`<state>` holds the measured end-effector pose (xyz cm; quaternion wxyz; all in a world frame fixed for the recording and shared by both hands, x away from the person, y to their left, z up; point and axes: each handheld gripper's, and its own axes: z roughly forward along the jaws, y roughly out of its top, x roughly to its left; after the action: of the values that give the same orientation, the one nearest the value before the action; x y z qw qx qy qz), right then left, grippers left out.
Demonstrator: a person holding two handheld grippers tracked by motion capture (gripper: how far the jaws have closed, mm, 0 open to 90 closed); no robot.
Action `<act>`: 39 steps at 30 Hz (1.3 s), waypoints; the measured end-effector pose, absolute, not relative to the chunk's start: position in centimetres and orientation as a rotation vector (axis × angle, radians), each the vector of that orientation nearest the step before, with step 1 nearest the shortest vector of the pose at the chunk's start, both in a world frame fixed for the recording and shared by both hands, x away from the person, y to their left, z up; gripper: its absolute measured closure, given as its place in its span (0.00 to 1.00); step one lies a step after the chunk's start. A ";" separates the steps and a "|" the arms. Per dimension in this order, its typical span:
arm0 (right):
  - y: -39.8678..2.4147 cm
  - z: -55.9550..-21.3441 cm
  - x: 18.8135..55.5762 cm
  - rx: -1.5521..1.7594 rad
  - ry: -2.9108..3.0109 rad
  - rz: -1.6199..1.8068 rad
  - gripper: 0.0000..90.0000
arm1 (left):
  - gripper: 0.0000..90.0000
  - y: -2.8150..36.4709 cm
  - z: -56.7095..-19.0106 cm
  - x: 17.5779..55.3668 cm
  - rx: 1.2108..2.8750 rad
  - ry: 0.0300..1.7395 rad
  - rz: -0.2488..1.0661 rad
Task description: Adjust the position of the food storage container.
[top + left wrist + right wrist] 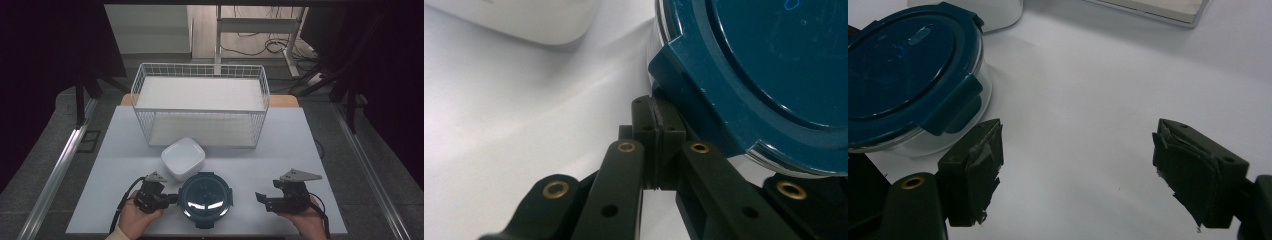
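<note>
The left gripper [170, 198] is pressing its closed, empty jaws against the blue-lidded container [205, 198] — sitting just before the white bowl [183, 157] — while the right gripper [261, 198] is waiting open beside it.

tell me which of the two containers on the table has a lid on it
The round glass container between the two grippers: a dark blue clip lid covers it. The white square bowl behind it is uncovered.

Left tongs [657, 131] shut, tips at blue lid's [769, 65] clip; white bowl [524, 20] beyond, white table [499, 125].
</note>
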<state>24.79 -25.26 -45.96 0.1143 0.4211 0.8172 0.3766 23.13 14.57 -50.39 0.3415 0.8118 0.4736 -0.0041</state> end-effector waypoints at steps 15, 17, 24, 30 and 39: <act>-25.3 -46.1 24.9 1.239 2.398 1.106 0.22 | 1.00 12.5 -50.4 23.0 2.110 1.185 -0.048; -25.3 -46.1 24.9 1.236 2.399 1.105 0.22 | 1.00 12.6 -50.4 23.1 2.112 1.182 -0.054; -25.3 -46.1 24.9 1.237 2.401 1.103 0.22 | 0.99 13.1 -50.6 23.1 2.082 1.167 -0.070; -25.5 -45.7 24.7 1.224 2.393 1.125 0.21 | 0.91 14.8 -49.3 22.8 1.985 1.202 0.009; -24.8 -45.6 24.2 1.146 2.419 1.212 0.18 | 0.32 16.1 -47.9 22.5 1.919 1.235 0.019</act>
<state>24.23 -24.84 -45.56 0.1017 0.3880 0.8190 0.4103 22.46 16.10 -47.86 0.4166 0.7645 0.4918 0.0076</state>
